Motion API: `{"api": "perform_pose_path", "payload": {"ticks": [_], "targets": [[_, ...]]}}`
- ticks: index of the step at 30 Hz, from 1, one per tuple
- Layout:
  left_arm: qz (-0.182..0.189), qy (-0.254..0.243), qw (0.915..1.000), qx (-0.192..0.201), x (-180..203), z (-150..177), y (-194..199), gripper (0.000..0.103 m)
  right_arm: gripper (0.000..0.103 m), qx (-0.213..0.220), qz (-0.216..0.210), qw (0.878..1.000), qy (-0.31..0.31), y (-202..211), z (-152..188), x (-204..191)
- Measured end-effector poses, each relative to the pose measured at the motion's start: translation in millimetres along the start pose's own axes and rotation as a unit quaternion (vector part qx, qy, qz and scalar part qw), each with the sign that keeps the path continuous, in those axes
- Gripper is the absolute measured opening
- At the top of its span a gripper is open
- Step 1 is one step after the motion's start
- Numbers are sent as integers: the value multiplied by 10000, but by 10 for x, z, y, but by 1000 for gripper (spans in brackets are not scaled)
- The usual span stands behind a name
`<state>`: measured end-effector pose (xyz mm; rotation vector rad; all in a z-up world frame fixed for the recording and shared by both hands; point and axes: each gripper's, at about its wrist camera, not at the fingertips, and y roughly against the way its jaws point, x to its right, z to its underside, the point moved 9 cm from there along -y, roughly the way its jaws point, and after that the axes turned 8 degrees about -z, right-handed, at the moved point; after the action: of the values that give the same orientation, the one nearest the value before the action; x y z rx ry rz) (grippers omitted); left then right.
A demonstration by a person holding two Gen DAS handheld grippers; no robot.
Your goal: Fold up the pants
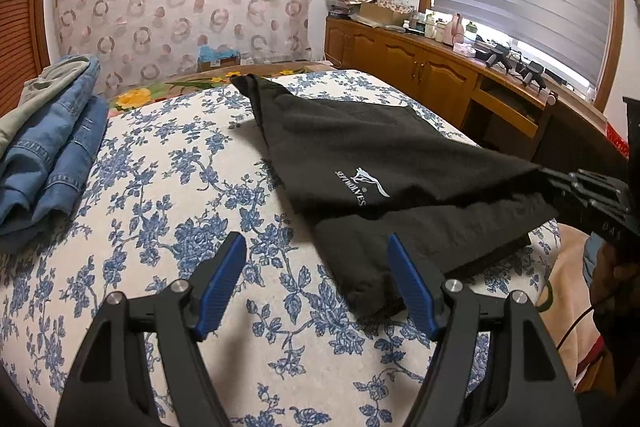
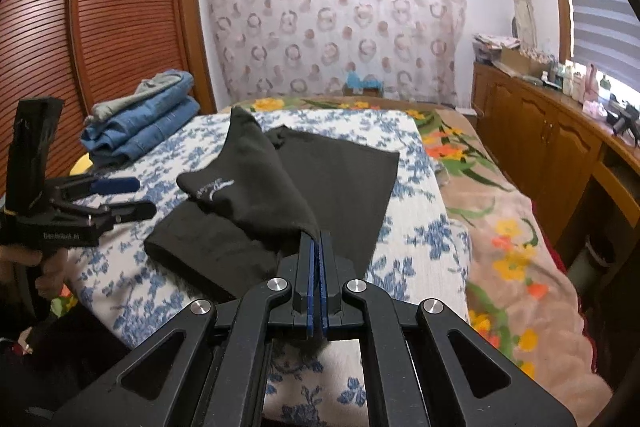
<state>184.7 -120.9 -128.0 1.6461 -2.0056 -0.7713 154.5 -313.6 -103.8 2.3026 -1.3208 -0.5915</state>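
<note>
one black pants (image 2: 288,187) — two grippers — two folded jeans (image 2: 144,125).

Bare floral bedspread (image 1: 168,187) lies open between the left gripper (image 1: 316,267) and the black pants (image 1: 384,163). A stack of folded jeans (image 1: 52,155) blocks the far left edge. The wooden cabinet (image 2: 552,147) stands right of the bed, seemingly well apart.

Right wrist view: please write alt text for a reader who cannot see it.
The right tongs are shut on a lifted edge of the black pants, which lie partly folded on a blue-floral bed cover. The left tongs hover open at left, with folded jeans stacked behind.
</note>
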Motion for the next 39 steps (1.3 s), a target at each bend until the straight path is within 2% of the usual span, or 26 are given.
{"api": "perform_pose_path", "payload": {"ticks": [7,17,22,24,30,34,39], "targets": [[-111,-175,9998,-61,-3,11,-96,73,0,-505,94,9985,-195,-189,275,141],[-129,-298,9987,-391,9,101,-244,73,2,-576,47,9979,-305,-208,321,192],[-211,-399,9972,-597,42,156,-300,73,11,-468,112,9984,-280,-116,240,185],[-225,-445,9962,-708,59,181,-330,73,26,-446,134,9986,-250,-99,192,173],[-172,-371,9967,-701,57,178,-309,73,30,-477,102,9988,-78,-177,40,99],[-119,-207,9989,-408,-20,110,-190,73,32,-503,-22,9987,114,-302,-91,-42],[-199,6,9995,-264,-223,70,-77,73,36,-653,-206,9972,308,-525,-204,-234]]}}
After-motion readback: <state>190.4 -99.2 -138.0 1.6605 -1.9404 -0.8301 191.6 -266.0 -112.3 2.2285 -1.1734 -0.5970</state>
